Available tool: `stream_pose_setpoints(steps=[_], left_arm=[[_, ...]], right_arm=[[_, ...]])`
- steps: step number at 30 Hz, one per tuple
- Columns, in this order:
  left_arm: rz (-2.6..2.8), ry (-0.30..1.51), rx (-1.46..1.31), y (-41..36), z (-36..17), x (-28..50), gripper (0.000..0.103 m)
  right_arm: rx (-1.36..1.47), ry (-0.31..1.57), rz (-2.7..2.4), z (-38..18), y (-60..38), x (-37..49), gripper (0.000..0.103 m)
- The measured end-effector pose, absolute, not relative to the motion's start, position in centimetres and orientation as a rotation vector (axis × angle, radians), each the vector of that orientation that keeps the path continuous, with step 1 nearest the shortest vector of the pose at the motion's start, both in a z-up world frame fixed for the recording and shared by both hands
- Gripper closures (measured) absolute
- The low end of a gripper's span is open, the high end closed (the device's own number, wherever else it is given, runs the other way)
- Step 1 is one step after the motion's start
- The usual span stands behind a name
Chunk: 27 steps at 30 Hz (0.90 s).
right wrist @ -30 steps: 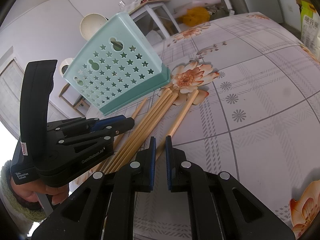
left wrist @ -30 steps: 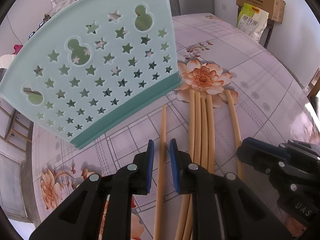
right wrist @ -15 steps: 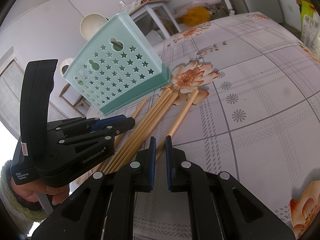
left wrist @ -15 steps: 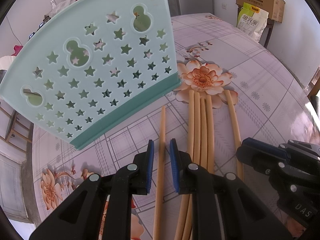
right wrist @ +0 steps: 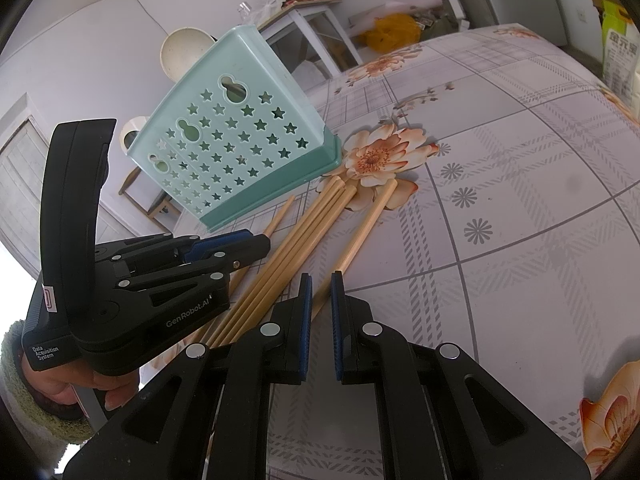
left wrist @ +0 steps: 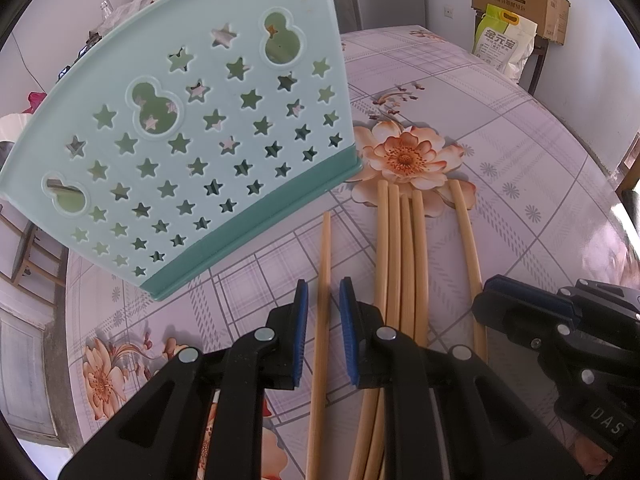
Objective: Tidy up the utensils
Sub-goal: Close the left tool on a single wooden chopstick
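A mint-green utensil holder (left wrist: 200,152) with star cut-outs stands on the floral tablecloth (left wrist: 500,132); it also shows in the right wrist view (right wrist: 240,148). Several wooden chopsticks (left wrist: 404,260) lie in front of it. One lone chopstick (left wrist: 323,280) runs between the pads of my left gripper (left wrist: 323,300), whose jaws stand slightly apart around it without touching. My right gripper (right wrist: 318,286) hangs with narrowly parted jaws over the rightmost chopstick (right wrist: 360,236). Each gripper shows in the other's view, the right (left wrist: 560,320) and the left (right wrist: 224,246).
A cardboard box (left wrist: 516,0) and a yellow-green bag (left wrist: 500,44) stand beyond the table's far right. A small table with clutter (right wrist: 308,20) and a round white bowl (right wrist: 180,52) are behind the holder.
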<state>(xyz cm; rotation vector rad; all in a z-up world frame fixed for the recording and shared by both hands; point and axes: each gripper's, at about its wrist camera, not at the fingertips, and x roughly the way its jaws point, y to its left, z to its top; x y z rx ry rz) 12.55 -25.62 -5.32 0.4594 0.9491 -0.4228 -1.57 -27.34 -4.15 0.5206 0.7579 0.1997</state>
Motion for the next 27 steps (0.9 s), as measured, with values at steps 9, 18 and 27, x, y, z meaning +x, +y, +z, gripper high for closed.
stream_pose_setpoints(steps=[9, 18, 27], left_arm=[[-0.421, 0.948, 0.461, -25.68, -5.32, 12.58, 0.088], [-0.42, 0.948, 0.461, -25.85, -5.3, 12.52, 0.088], [-0.417, 0.945, 0.465, -26.22, -5.37, 12.75, 0.088]], right_arm=[[0.52, 0.758, 0.2, -4.17, -27.4, -1.57, 0.097], [0.522, 0.758, 0.201, -4.12, -27.36, -1.58, 0.097], [0.521, 0.758, 0.202, -4.12, -27.24, -1.51, 0.097]])
